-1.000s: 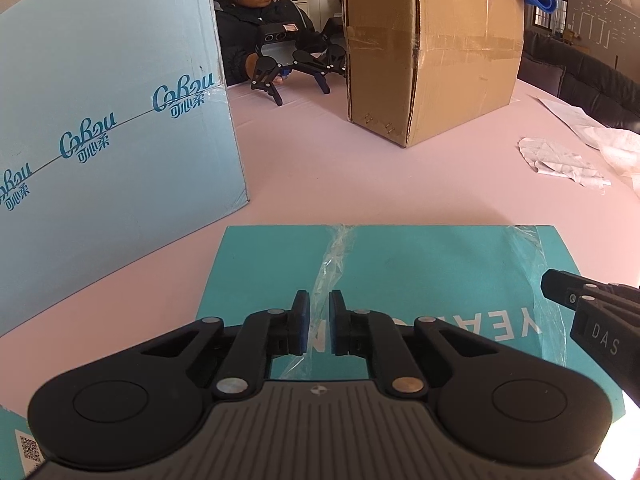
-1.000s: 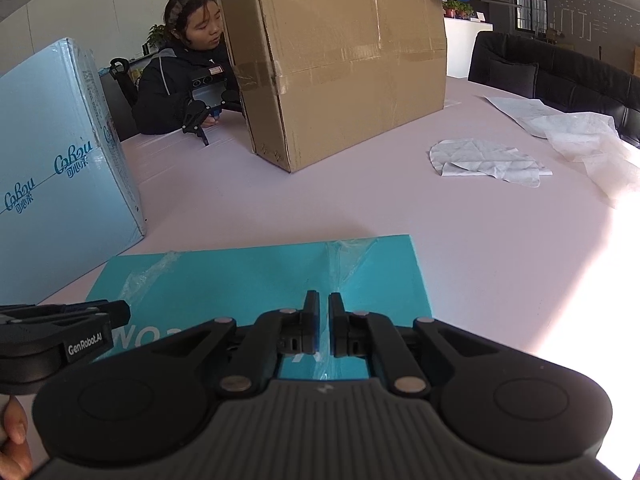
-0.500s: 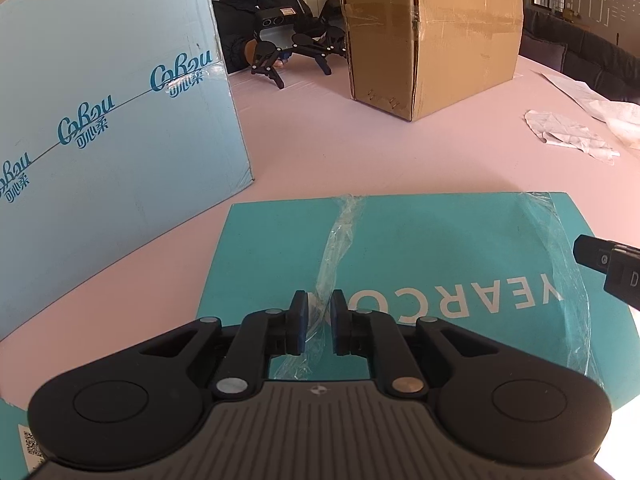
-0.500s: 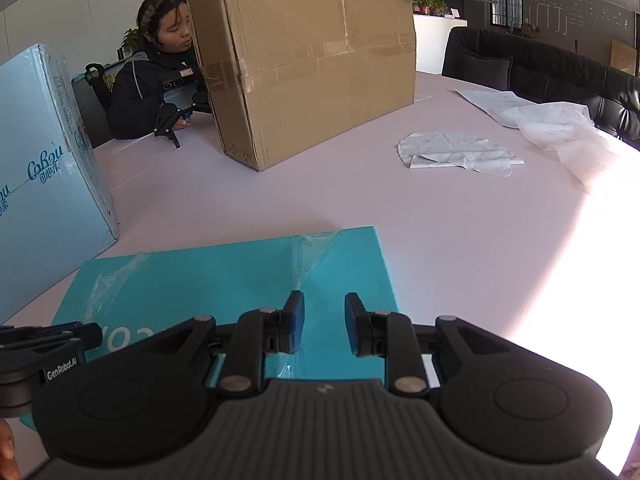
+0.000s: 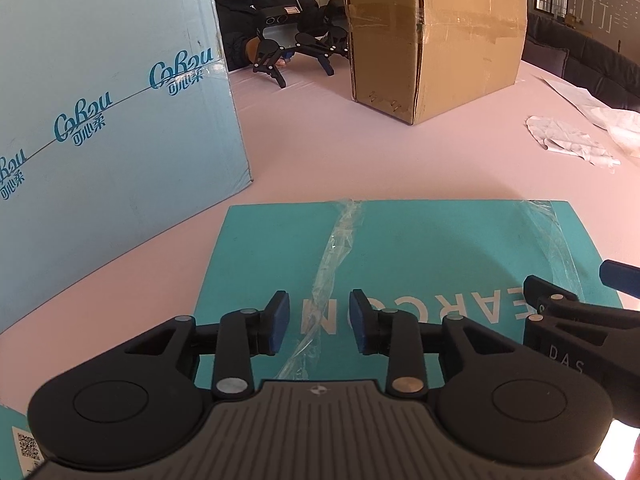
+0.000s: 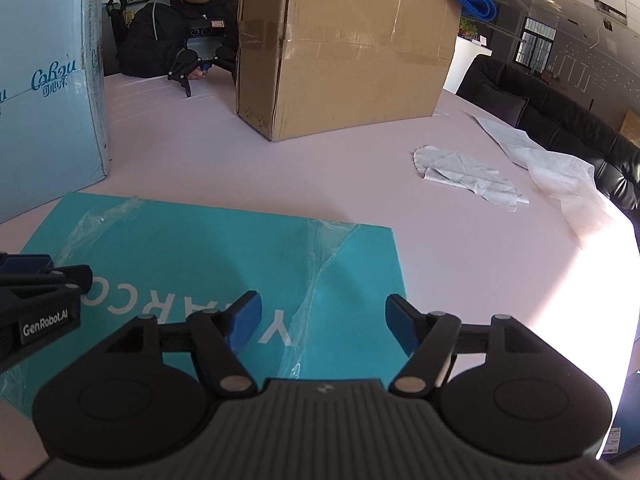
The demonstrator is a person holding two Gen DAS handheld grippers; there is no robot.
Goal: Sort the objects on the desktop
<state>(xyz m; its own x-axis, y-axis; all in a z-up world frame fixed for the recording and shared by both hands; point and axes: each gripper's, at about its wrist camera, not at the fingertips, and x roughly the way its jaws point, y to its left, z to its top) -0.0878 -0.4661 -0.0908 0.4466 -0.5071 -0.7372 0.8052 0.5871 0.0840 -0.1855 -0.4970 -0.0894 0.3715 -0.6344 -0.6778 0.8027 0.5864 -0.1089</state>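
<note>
Both grippers' jaws opening, empty, over teal package (image 5: pixel 400 248).

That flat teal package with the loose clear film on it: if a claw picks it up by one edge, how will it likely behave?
The flat teal package lies thin and flush on the table, so its edge is probably hard to get under. Its loose, wrinkled clear film may slip or peel under the pads. Being wide and thin, it may sag or swing if held at one edge.

One flat teal packet (image 5: pixel 400 248) lies at six o'clock. Two boxes: one light-blue carton (image 5: pixel 100 128) at nine, one brown cardboard box (image 5: pixel 436 36) at twelve. Two crumpled white sheets (image 6: pixel 464 172) (image 6: pixel 560 176) at three.
</note>
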